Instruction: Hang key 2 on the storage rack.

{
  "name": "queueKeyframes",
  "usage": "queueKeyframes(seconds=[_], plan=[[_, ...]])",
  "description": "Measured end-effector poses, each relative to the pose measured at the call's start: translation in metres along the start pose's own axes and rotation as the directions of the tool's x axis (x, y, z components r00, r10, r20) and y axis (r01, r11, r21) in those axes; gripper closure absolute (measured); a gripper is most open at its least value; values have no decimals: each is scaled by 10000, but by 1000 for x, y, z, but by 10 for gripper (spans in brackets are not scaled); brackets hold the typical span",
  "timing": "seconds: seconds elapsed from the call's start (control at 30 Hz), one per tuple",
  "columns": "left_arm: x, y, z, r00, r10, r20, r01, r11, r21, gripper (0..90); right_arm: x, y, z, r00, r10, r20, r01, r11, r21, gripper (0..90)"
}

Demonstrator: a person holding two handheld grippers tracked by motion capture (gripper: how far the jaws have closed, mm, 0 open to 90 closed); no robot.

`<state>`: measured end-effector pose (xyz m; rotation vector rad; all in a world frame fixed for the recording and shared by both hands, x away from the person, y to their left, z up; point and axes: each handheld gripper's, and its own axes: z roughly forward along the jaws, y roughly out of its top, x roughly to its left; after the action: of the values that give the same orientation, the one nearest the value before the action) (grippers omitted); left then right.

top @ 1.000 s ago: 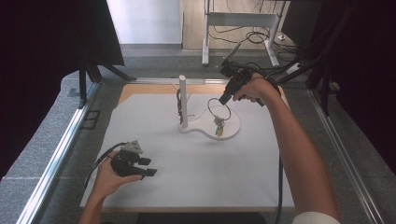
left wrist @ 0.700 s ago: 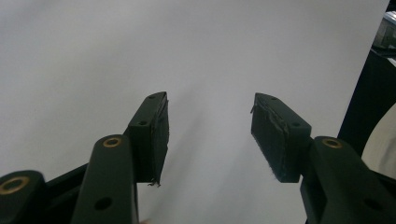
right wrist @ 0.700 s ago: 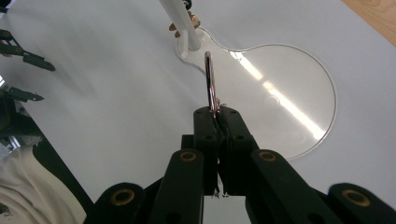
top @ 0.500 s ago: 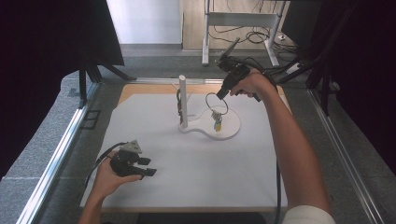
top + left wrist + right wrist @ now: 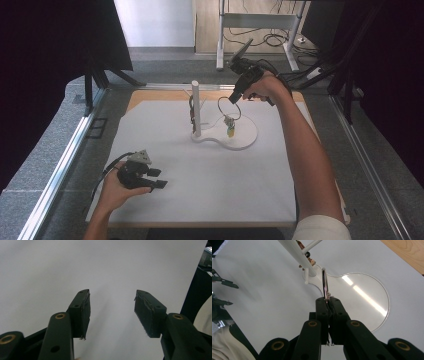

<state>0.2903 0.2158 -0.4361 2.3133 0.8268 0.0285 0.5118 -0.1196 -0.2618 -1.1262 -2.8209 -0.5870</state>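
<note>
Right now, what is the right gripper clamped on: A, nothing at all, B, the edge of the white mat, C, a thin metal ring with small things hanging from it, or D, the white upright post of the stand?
C: in the right gripper view the right gripper has its jaws shut on the metal ring, which the high view shows lifted above the stand's round base, beside the post.

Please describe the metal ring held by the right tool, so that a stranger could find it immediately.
On the white mat stands a white stand on a glossy base. Just right of its post, the right tool pinches a thin metal ring; small charms dangle below it.
</note>
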Motion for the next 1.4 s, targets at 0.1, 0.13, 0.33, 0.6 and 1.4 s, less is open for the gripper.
queueKeyframes(seconds=[0.1,0.13,0.33,0.6,1.4], plan=[[0,0,0,10000,-2,9,2,10000,19,470,0,1,1,10000,22,6,-22,10000,7,867],[0,0,0,10000,-9,1,9,10000,27,470,-1,1,1,10000,-9,23,9,10000,9,867],[0,0,0,10000,-3,-11,3,10000,24,470,0,3,-2,10000,-21,0,21,9999,-155,867],[0,0,-1,10000,-10,32,10,10000,-9,470,0,11,-4,10000,3,79,-1,9995,-331,867],[0,0,-2,10000,-48,82,48,10000,-24,470,-11,31,9,9993,236,284,-217,9978,-631,867]])
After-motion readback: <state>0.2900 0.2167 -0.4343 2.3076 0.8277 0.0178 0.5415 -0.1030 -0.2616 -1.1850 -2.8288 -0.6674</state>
